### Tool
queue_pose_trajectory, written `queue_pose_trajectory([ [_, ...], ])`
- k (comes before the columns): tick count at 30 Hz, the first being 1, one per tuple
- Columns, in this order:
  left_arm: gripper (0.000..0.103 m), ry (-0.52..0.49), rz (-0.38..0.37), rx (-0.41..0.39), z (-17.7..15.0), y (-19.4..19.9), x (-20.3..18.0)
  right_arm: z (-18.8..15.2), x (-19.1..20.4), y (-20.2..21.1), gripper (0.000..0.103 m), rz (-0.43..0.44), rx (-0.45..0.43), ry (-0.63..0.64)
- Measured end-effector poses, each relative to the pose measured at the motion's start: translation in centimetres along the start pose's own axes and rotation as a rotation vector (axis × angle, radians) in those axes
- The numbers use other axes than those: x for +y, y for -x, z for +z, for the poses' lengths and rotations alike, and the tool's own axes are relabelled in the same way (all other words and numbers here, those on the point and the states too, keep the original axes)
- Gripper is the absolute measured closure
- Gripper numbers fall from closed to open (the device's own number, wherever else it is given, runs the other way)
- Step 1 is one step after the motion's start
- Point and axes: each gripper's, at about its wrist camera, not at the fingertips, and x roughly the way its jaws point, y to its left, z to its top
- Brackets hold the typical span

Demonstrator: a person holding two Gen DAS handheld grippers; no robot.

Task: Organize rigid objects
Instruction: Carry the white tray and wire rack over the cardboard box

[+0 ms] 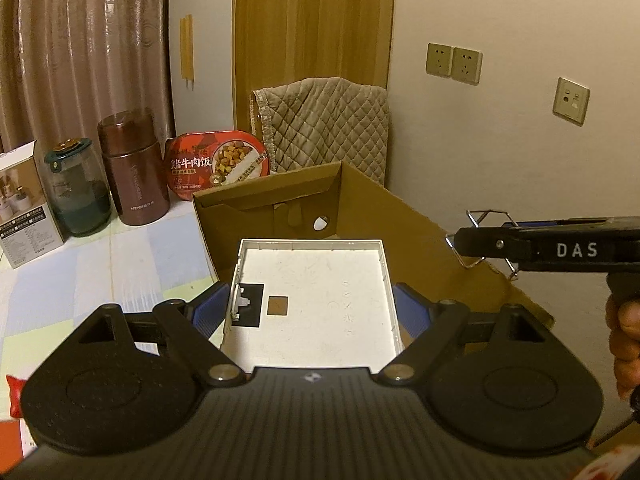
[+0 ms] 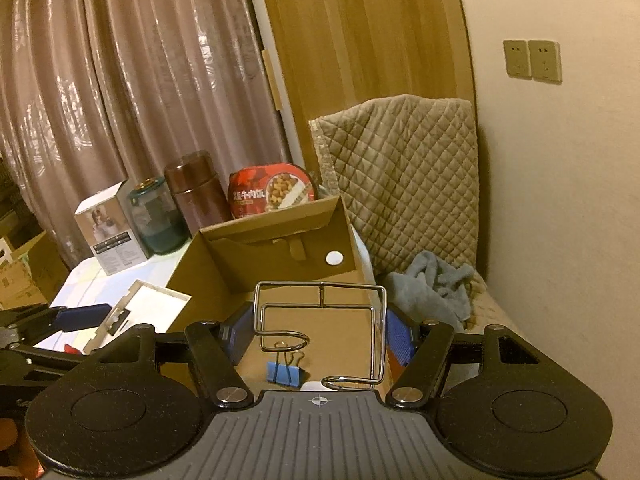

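The left wrist camera sits just behind the left gripper [image 1: 312, 312] and looks forward and a little down along its jaws, very near the white tray [image 1: 316, 300] that fills the middle of its view. It faces the cardboard box [image 1: 360, 208], the curtain [image 1: 80, 40] and the wall with sockets [image 1: 454, 63]. The right wrist camera sits behind the right gripper [image 2: 320, 336] and looks the same general way from further right, close above the open box [image 2: 216, 264]. Both views share the box, the red food pack [image 1: 218, 164], the brown flask [image 1: 134, 168], the quilted cover [image 1: 328, 124], and each shows the other gripper at its edge.
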Motion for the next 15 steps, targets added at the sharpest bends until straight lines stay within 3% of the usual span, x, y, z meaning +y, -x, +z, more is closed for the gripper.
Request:
queue_pose_trajectory([
  [15, 0.018, 0.003, 0.016, 0.017, 1.9, -4.0, 1.3, 1.9, -0.1, -3.3, 0.039, 0.010, -0.004, 0.003],
])
